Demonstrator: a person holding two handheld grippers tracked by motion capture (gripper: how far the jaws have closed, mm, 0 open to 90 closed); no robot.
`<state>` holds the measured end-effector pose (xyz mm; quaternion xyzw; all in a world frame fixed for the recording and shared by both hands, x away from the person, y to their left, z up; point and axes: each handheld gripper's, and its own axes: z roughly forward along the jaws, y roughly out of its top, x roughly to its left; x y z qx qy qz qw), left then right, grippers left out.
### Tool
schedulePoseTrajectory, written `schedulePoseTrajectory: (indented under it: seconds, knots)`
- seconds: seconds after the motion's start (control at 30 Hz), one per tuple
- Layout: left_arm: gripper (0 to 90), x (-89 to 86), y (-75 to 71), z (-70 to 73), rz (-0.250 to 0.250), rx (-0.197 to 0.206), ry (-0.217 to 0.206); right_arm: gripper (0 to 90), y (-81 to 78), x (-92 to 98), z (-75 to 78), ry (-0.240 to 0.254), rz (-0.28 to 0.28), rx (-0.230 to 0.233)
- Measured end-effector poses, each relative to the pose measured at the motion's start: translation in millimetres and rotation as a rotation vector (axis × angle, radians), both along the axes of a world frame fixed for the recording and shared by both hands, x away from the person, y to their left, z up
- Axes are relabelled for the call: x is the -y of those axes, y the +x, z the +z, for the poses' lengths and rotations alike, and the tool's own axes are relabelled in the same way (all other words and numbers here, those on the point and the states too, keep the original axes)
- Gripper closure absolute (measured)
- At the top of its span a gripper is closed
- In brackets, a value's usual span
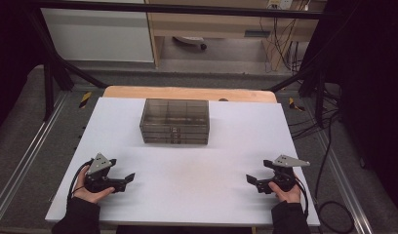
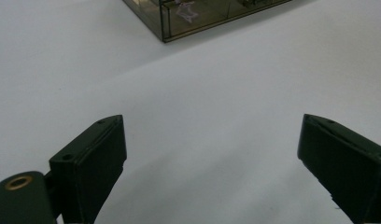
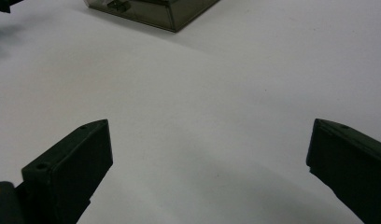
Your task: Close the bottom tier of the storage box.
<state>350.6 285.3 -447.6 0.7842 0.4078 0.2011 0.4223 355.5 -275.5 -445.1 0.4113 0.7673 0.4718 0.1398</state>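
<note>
A smoky clear plastic organiser box [image 1: 174, 121] with small drawers stands at the far middle of the white table [image 1: 187, 190]. Its near corner appears at the top of the left gripper view [image 2: 179, 21] and of the right gripper view [image 3: 151, 11]. My left gripper [image 1: 129, 178] rests at the near left, held by a hand, jaws pointing right and toward the middle. Its jaws stand wide apart [image 2: 212, 144] with only bare table between them. My right gripper [image 1: 250, 180] sits at the near right, facing left, and is open [image 3: 209, 149] with nothing between its pads.
A wooden board edge [image 1: 187, 92] shows behind the white table top. Black frame bars [image 1: 55, 63] and cables [image 1: 328, 161] flank the table. Grey floor runs along both sides.
</note>
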Motion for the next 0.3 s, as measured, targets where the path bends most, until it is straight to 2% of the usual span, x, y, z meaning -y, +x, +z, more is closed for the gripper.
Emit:
schedulePoseTrajectory:
  seconds: [0.3]
  knots:
    - [7.7,-3.6,-0.5,-1.1,0.003,-0.006,0.006,1.2,0.2,0.1,-0.2,-0.002,-0.001,-0.002]
